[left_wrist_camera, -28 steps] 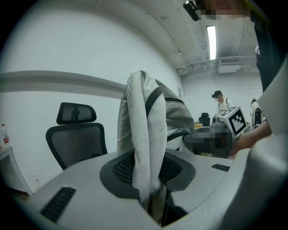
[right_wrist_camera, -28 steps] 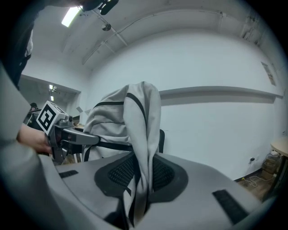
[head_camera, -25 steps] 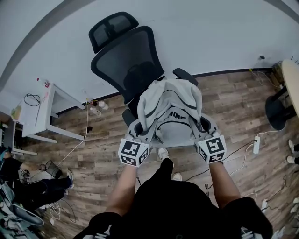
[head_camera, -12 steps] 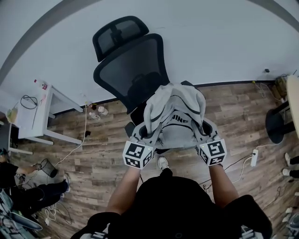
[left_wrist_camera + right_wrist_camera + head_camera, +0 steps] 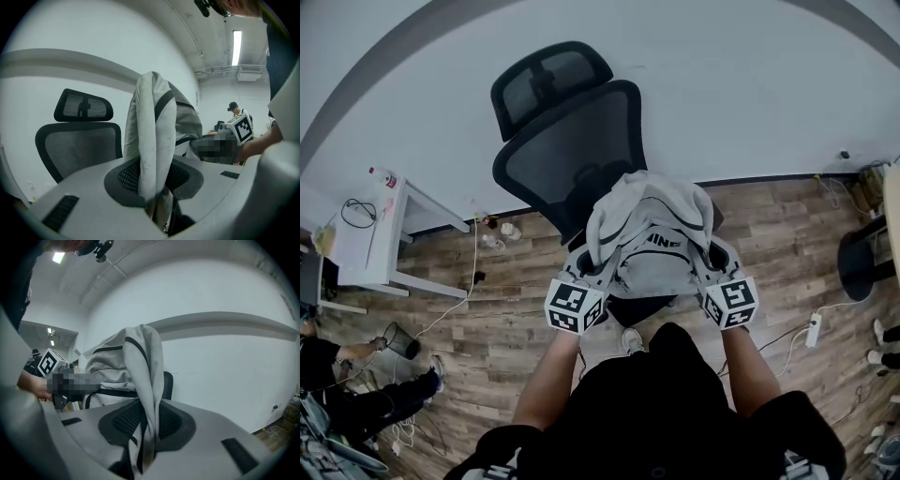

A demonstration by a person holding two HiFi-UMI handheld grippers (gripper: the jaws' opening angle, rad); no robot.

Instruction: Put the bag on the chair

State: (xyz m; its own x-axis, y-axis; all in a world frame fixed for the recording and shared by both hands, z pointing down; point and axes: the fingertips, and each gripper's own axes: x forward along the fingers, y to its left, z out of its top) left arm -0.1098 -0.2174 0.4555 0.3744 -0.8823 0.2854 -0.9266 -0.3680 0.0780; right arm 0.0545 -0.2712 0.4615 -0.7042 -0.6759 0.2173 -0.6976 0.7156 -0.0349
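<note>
Bag (image 5: 649, 232): grey fabric with dark trim, held up in front of the chair (image 5: 572, 141) backrest and over its seat. Whether its bottom touches the seat cannot be told.
Left claw (image 5: 157, 174): narrow, pinching a fold of the bag's left edge; the fabric is pressed between both pads.
Right claw (image 5: 147, 420): narrow, pinching a fold of the bag's right edge, level with the left claw.
Chair: black mesh office chair with a headrest, its back toward the white wall (image 5: 750, 84); a dark strip of seat shows under the bag.
Person: stands at the chair's front, both forearms reaching toward it.
Floor (image 5: 487, 319): wood planks, with cables lying either side of the chair.
Desk (image 5: 394, 220): small and white, left of the chair, against the wall.
Power strip (image 5: 813, 330): on the floor, right of the chair.
</note>
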